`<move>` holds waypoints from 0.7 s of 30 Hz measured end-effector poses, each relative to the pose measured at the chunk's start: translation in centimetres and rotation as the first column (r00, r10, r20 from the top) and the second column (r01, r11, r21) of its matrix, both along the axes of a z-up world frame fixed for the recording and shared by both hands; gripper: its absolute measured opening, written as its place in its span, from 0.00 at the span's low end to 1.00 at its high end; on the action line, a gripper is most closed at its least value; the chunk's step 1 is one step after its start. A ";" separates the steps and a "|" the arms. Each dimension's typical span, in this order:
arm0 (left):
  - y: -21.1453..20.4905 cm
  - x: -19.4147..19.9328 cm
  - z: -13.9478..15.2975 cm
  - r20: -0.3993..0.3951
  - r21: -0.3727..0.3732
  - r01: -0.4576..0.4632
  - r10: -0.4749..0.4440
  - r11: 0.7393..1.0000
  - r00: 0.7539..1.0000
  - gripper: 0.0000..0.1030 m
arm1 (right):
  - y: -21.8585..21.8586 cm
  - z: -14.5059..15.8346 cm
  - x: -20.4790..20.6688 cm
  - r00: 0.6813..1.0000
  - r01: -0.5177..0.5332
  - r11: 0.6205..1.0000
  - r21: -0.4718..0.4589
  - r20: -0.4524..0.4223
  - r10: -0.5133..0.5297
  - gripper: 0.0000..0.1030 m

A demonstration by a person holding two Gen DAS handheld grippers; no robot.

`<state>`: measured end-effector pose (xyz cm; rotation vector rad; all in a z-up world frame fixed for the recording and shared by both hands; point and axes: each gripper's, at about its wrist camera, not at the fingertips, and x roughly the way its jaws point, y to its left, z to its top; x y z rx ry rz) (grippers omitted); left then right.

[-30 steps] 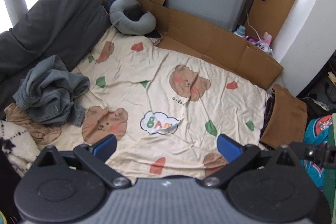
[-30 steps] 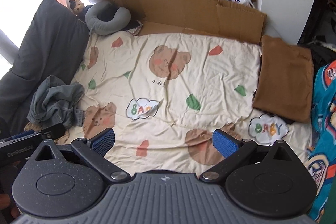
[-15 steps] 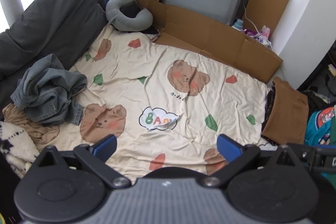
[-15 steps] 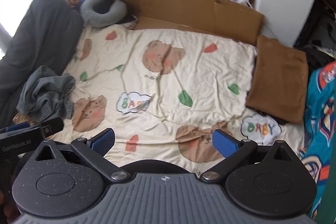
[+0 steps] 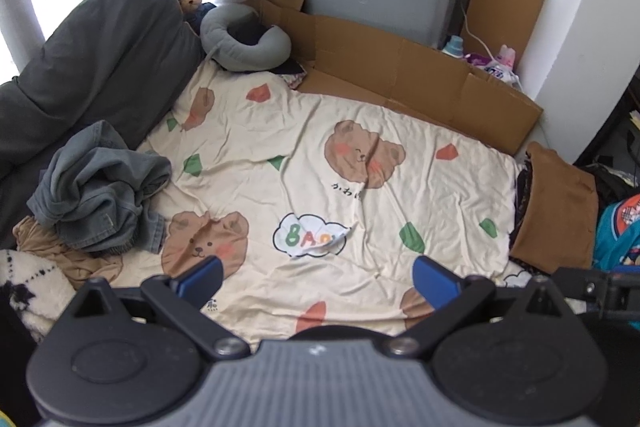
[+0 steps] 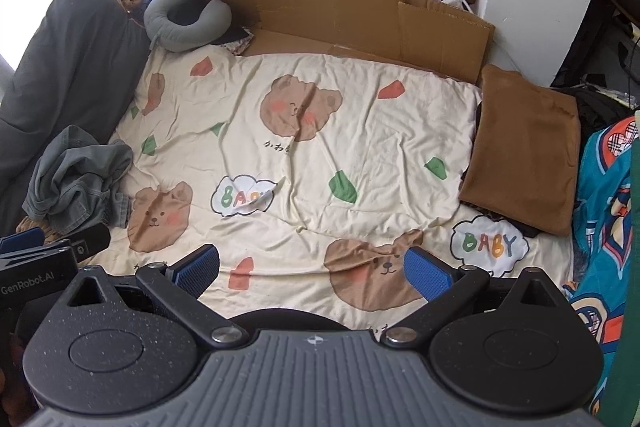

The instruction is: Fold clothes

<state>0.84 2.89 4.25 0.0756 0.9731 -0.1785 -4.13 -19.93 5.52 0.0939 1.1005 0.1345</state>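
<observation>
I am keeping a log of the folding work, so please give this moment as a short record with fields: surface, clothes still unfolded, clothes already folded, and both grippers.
surface: cream bedsheet with bear prints
unfolded: crumpled grey-green denim garment at the sheet's left edge, lying on a tan cloth
folded: flat brown folded garment at the right edge
left gripper: open, holding nothing, above the sheet
right gripper: open, holding nothing
</observation>
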 end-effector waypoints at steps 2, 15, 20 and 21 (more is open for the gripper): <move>0.0 0.0 0.0 0.005 0.010 -0.010 0.010 1.000 1.000 0.99 | 0.1 -0.1 0.2 1.000 -0.004 1.000 -0.021 0.000 0.004 0.98; -0.1 0.6 -0.5 -0.007 0.015 -0.017 0.017 1.000 1.000 0.97 | -0.4 -0.2 0.7 1.000 0.002 0.999 -0.034 -0.012 -0.003 0.97; -0.2 0.6 -0.5 -0.010 0.013 -0.007 0.007 1.000 1.000 0.94 | -0.5 -0.3 0.7 1.000 0.002 0.999 -0.042 -0.009 -0.003 0.97; -0.2 0.6 -0.5 -0.012 0.011 -0.005 0.005 1.000 1.000 0.92 | -0.5 -0.3 0.7 1.000 0.002 0.999 -0.042 -0.010 -0.003 0.97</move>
